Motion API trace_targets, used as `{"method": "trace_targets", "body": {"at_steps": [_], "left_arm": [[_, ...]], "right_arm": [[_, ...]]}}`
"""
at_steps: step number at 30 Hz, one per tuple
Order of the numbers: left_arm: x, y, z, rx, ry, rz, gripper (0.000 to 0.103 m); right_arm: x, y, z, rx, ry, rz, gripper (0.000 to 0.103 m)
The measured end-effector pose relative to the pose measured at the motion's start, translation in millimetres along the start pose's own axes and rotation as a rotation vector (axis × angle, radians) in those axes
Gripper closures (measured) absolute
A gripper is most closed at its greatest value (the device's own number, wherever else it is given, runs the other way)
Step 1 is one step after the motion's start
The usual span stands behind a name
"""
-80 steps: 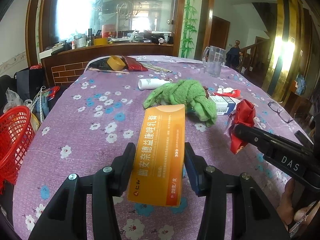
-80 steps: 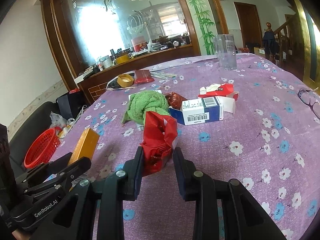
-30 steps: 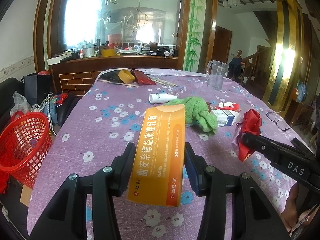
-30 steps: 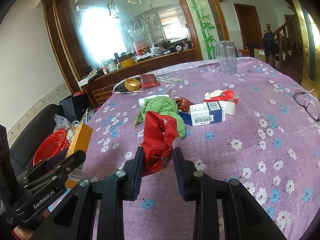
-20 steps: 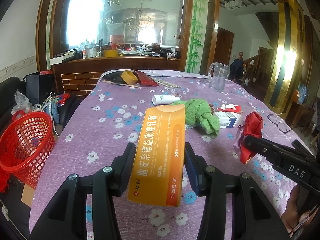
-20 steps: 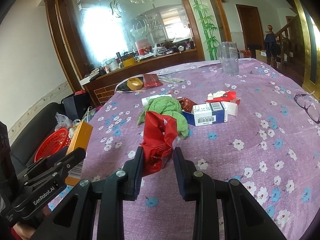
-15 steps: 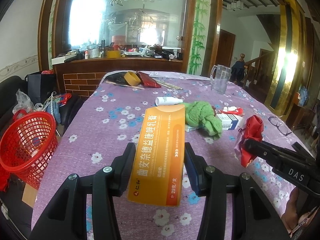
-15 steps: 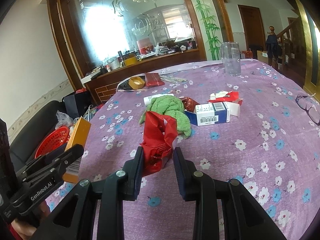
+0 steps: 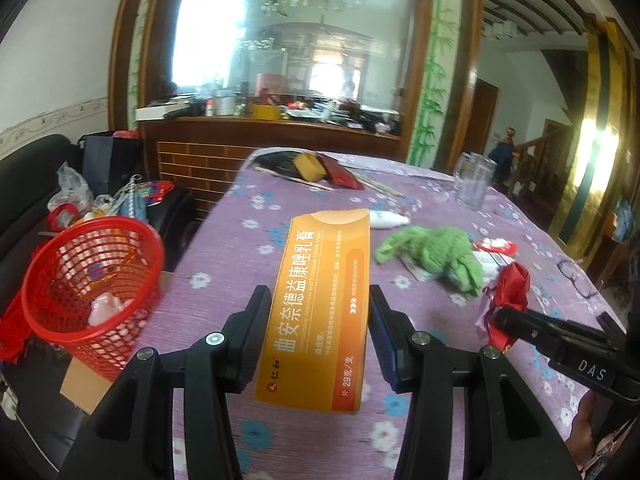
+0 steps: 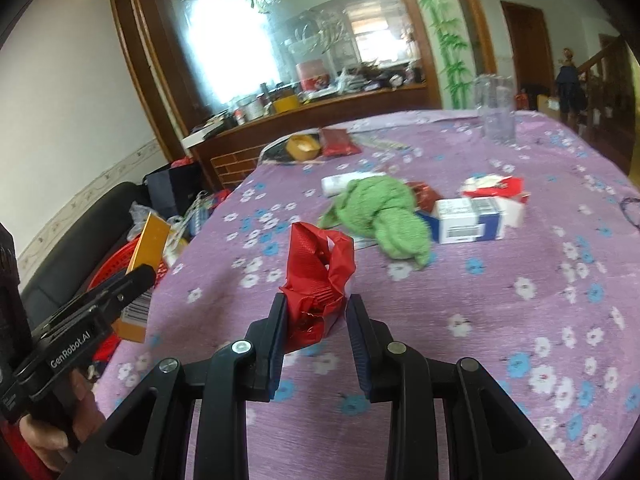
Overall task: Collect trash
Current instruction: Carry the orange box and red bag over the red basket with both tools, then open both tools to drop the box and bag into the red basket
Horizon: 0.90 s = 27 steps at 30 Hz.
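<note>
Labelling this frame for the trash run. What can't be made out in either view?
- Red basket contents, left wrist view: mesh and blur hide all but a pale scrap.
- Orange box underside: faces away.
- Red wrapper lower end, right wrist view: hidden between the pads.
- Glasses: cut by the fisheye edge.

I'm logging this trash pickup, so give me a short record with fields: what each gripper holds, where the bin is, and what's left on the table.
left gripper: jaws closed on a long orange cardboard box
right gripper: jaws closed on a crumpled red foil wrapper
bin: red plastic mesh basket, on the floor beside the table's left edge, some trash inside
table: purple floral tablecloth
left on table: green knitted cloth, blue and white carton, clear glass pitcher
</note>
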<state>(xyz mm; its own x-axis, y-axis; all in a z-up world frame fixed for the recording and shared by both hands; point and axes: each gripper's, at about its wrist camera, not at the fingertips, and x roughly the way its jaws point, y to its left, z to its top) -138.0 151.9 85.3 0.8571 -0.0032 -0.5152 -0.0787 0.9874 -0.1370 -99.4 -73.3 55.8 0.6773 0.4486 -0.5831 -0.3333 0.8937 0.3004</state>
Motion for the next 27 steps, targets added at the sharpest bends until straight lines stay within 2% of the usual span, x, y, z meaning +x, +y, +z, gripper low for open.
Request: {"method": "trace_targets", "body": {"at_steps": [6,11,19,27], "left_arm": [[-8.5,41.9,9.6,-0.065,-0.025,0.068,0.056],[-15.7,88.6,16.0,-0.13,-0.04,0.153,0.056],[-14.5,162.7,16.8,-0.225,-0.008,0.268,0.056],[-10.5,200.9,17.6,-0.266,0.013,0.307,0.056]], "right_arm": [[21.3,37.3,12.7,-0.077,0.052,0.069,0.071],[42.1,75.1,21.6,-0.135,0.1,0.138,0.071],[77.9,148.2,44.6,-0.231,0.166,0.24,0.07],[115.7,228.4,58.4,-0.326,0.214,0.306,0.068]]}}
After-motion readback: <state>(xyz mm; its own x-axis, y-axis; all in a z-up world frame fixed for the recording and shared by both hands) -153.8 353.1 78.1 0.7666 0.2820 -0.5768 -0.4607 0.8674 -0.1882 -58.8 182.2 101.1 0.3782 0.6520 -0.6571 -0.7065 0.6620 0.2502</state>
